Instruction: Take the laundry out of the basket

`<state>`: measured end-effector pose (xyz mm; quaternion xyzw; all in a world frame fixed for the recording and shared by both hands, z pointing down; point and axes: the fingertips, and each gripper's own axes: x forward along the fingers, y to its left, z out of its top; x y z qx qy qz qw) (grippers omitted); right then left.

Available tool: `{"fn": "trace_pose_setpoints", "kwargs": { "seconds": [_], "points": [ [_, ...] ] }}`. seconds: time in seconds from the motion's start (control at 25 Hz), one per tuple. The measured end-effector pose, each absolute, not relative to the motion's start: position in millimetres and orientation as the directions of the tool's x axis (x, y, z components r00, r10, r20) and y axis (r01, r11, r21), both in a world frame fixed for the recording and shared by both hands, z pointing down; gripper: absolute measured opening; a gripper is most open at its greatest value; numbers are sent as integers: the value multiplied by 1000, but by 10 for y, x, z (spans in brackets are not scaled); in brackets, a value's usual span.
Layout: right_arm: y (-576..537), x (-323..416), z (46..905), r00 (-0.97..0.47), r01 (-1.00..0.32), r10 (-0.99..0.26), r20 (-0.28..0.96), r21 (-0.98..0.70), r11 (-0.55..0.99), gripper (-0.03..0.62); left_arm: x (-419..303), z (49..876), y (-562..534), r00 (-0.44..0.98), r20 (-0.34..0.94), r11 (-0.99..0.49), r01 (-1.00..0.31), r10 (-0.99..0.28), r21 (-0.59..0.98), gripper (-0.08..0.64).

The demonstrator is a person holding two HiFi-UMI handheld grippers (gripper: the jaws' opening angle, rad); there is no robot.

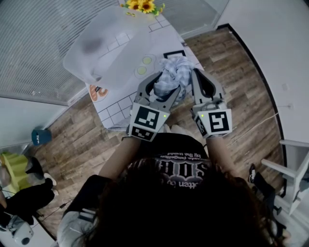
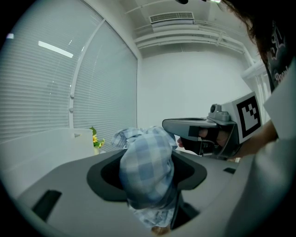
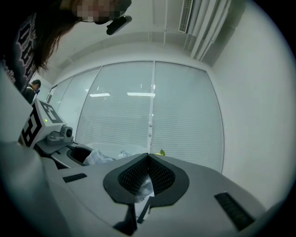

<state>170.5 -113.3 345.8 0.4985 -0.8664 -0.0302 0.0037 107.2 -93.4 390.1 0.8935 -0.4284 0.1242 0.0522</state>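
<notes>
I hold a bunched blue-and-white checked garment (image 1: 173,76) up in the air between both grippers, over the near edge of the table. My left gripper (image 1: 166,86) is shut on a thick fold of it; in the left gripper view the checked cloth (image 2: 147,169) fills the gap between the jaws. My right gripper (image 1: 197,77) pinches the cloth's right side. In the right gripper view its ribbed pads meet, with a scrap of pale cloth (image 3: 144,187) caught between them. The translucent white laundry basket (image 1: 104,46) stands on the table beyond the grippers.
The white tiled table (image 1: 118,103) carries yellow sunflowers (image 1: 142,6) at its far end and two green discs (image 1: 143,65) by the basket. Wood floor surrounds it. White blinds (image 1: 34,43) cover the window on the left. A white chair (image 1: 294,169) stands at the right.
</notes>
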Motion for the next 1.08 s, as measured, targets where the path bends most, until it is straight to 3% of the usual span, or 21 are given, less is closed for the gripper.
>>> {"fn": "trace_pose_setpoints", "kwargs": {
  "seconds": [1.08],
  "points": [
    [-1152,1662,3347,-508,-859,-860,-50,97,502,26,993,3898,-969,591,277,-620,-784,-757,-21,259]
  ]
}}
